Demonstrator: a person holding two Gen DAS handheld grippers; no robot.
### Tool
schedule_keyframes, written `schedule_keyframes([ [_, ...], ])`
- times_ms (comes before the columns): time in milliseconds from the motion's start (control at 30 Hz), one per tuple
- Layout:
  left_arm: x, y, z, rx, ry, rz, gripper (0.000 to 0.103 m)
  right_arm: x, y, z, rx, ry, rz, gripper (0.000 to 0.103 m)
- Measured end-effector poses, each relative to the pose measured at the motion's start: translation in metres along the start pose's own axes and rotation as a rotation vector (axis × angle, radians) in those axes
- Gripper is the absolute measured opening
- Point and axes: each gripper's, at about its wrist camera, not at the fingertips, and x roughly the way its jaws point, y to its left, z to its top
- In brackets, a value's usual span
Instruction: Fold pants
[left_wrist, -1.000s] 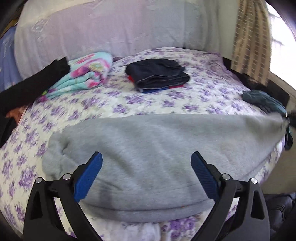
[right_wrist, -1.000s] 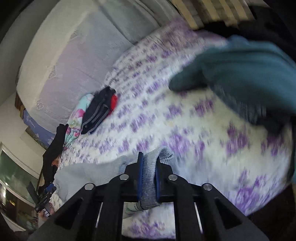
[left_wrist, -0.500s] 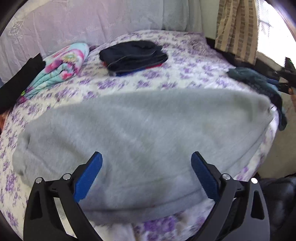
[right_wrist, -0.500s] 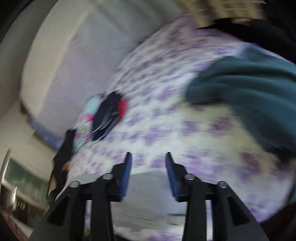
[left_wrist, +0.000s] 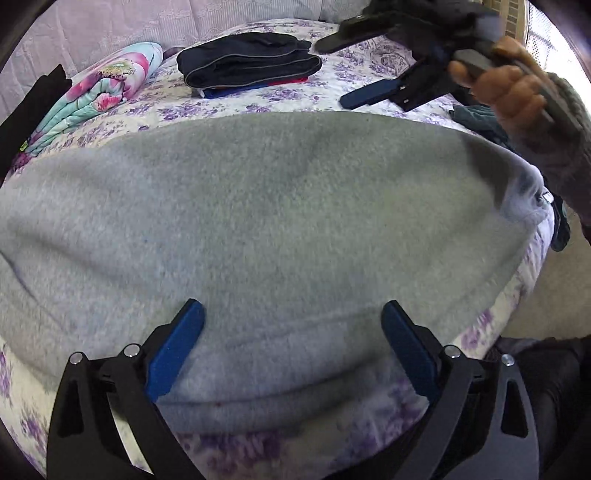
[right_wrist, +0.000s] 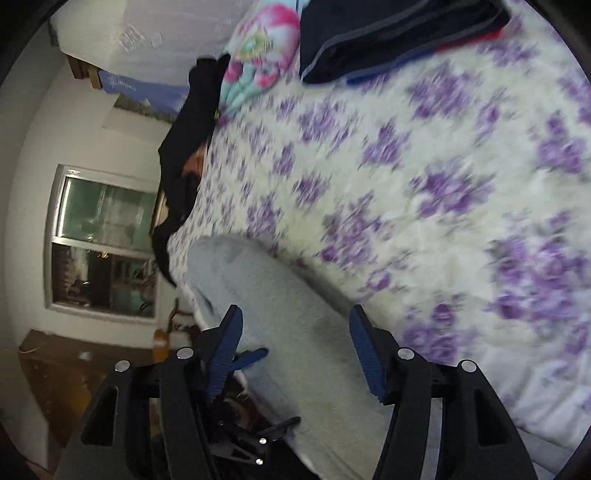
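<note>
Grey pants (left_wrist: 280, 206) lie spread flat and wide across the flowered bed cover (left_wrist: 258, 101). My left gripper (left_wrist: 293, 332) hovers open just over their near edge, and its blue pads touch nothing. In the same view a hand (left_wrist: 509, 92) holds my right gripper (left_wrist: 356, 68) above the far right side of the pants. The right wrist view is blurred by motion. It shows the right gripper (right_wrist: 295, 343) with its jaws opening and nothing pinched between them. One end of the grey pants (right_wrist: 258, 288) lies on the bed below it.
A folded stack of dark clothes (left_wrist: 251, 68) and a rolled floral blanket (left_wrist: 107, 88) sit at the back of the bed. A teal garment (left_wrist: 476, 118) lies at the right edge, a black one (left_wrist: 29, 107) at the left. A window (right_wrist: 103, 236) is on the side wall.
The right gripper has let go of the pants' hem, opened, and swung fast to the left across the bed. The left gripper has sunk closer to the pants, still open.
</note>
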Motion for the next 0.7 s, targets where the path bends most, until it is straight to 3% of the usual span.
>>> schedule_keyframes([
  [167, 0.000, 0.001, -0.002, 0.000, 0.001, 0.003, 0.095, 0.017, 0.005, 0.008, -0.052, 0.044, -0.078, 0.062],
  [300, -0.001, 0.001, -0.004, 0.004, -0.004, 0.000, 0.095, 0.040, -0.013, 0.012, 0.005, 0.170, 0.002, 0.064],
  [433, -0.002, 0.002, -0.006, 0.000, -0.014, -0.004, 0.095, 0.055, 0.005, -0.007, -0.026, 0.271, 0.144, 0.066],
  [533, -0.003, 0.001, -0.007, -0.003, -0.019, -0.005, 0.096, 0.063, 0.019, 0.003, -0.038, 0.255, 0.189, 0.070],
  [700, -0.004, -0.001, -0.007, -0.012, -0.025, -0.002, 0.096, 0.068, 0.011, 0.033, 0.085, 0.105, 0.317, 0.070],
])
